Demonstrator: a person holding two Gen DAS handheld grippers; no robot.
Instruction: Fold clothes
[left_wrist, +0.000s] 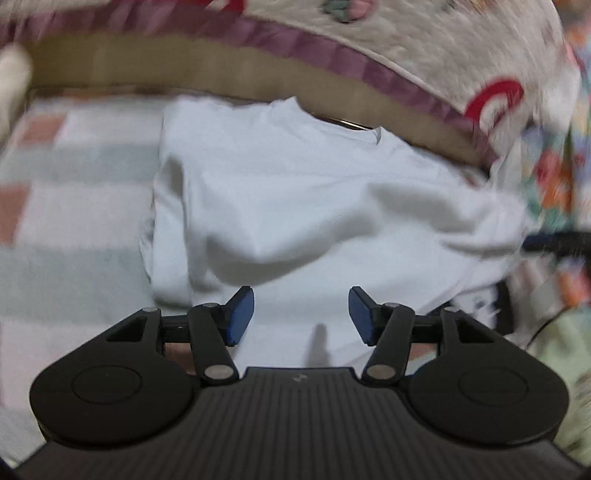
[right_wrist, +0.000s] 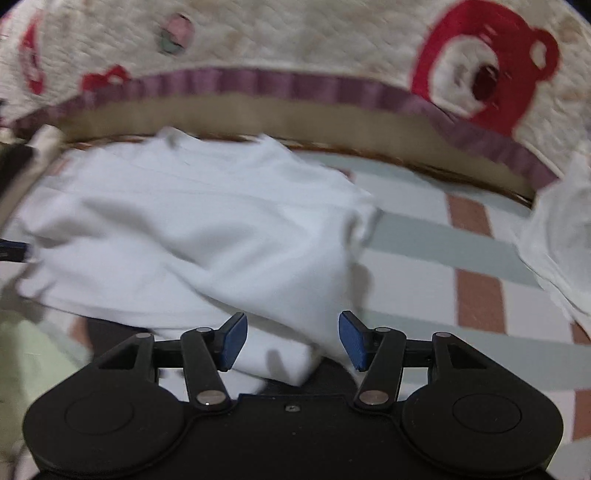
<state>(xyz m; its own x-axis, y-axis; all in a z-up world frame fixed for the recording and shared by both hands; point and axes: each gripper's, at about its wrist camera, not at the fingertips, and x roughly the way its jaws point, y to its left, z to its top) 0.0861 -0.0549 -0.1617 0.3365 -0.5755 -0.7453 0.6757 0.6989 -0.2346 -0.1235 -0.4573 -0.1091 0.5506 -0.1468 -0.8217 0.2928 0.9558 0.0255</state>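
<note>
A white T-shirt (left_wrist: 295, 199) lies on a striped sheet (left_wrist: 74, 221), its collar toward the far edge and one side folded over the body. My left gripper (left_wrist: 301, 315) is open over the shirt's near hem, with nothing between its blue pads (left_wrist: 240, 314). In the right wrist view the same white T-shirt (right_wrist: 207, 229) lies rumpled, with a folded corner reaching toward the camera. My right gripper (right_wrist: 291, 338) is open, and that corner lies between and below its fingers, not pinched. Both views are motion-blurred.
A cream quilt (right_wrist: 295, 44) with red bear prints and a purple border runs along the far side, above a tan band (right_wrist: 295, 114). Another white cloth (right_wrist: 561, 229) lies at the right. Bright floral fabric (left_wrist: 554, 177) and a pale green cloth (right_wrist: 33, 354) flank the shirt.
</note>
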